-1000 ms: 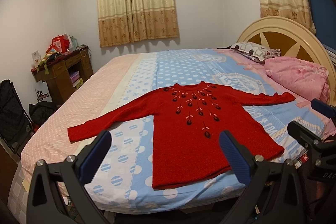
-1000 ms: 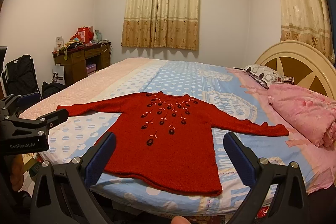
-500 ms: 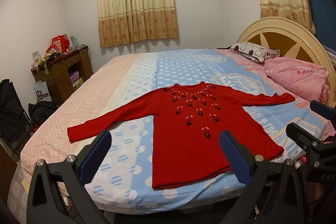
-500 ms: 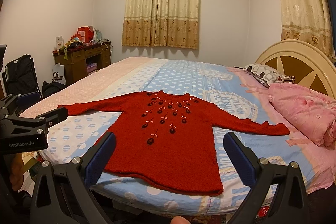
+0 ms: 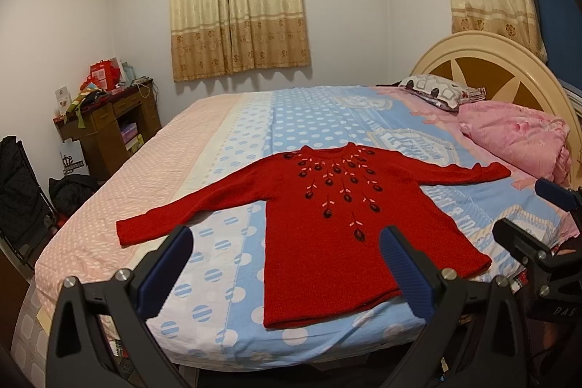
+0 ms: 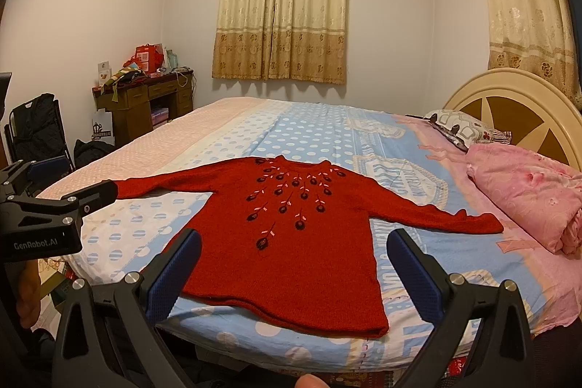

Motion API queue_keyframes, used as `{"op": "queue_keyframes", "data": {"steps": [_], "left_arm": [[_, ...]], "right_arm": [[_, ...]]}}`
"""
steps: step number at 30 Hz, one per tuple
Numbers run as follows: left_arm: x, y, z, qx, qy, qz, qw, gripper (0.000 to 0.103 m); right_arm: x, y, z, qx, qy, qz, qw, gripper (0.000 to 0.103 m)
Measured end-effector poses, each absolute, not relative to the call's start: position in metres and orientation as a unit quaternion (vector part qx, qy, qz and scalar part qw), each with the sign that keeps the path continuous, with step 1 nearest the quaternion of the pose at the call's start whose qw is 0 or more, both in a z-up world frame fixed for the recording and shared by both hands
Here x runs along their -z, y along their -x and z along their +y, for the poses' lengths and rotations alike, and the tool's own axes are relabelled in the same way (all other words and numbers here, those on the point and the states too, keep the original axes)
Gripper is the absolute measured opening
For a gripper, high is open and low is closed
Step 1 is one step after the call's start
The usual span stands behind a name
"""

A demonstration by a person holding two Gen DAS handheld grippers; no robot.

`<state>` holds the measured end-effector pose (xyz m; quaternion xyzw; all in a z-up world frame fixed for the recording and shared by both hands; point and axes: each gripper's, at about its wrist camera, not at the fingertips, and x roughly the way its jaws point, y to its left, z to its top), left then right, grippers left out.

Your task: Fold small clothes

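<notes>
A small red knitted sweater (image 5: 327, 228) with dark embroidered flowers lies flat and face up on the bed, both sleeves spread out; it also shows in the right wrist view (image 6: 291, 242). Its hem lies near the bed's front edge. My left gripper (image 5: 287, 264) is open and empty, held in front of the bed, short of the hem. My right gripper (image 6: 294, 268) is open and empty, likewise short of the hem. Each gripper shows at the edge of the other's view.
The bed (image 5: 232, 148) has a pink, white and blue dotted sheet. A pink quilt (image 5: 516, 137) and a patterned pillow (image 5: 433, 90) lie by the headboard (image 5: 483, 60) at right. A cluttered wooden desk (image 5: 109, 122) and black bags stand at left.
Almost nothing has changed. The right wrist view has drifted slightly; both grippers stay open and the sweater has not moved.
</notes>
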<state>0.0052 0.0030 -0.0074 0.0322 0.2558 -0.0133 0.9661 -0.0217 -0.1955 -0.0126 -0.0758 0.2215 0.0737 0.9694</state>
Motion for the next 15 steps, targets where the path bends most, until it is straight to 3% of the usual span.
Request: {"op": "queue_keyframes", "data": {"steps": [15], "left_arm": [[0.0073,-0.0048,0.0035,0.014,-0.031,0.256,0.966,0.103]], "right_arm": [[0.0143,0.0225,-0.1926,-0.077,0.078,0.224,0.968,0.102]]}}
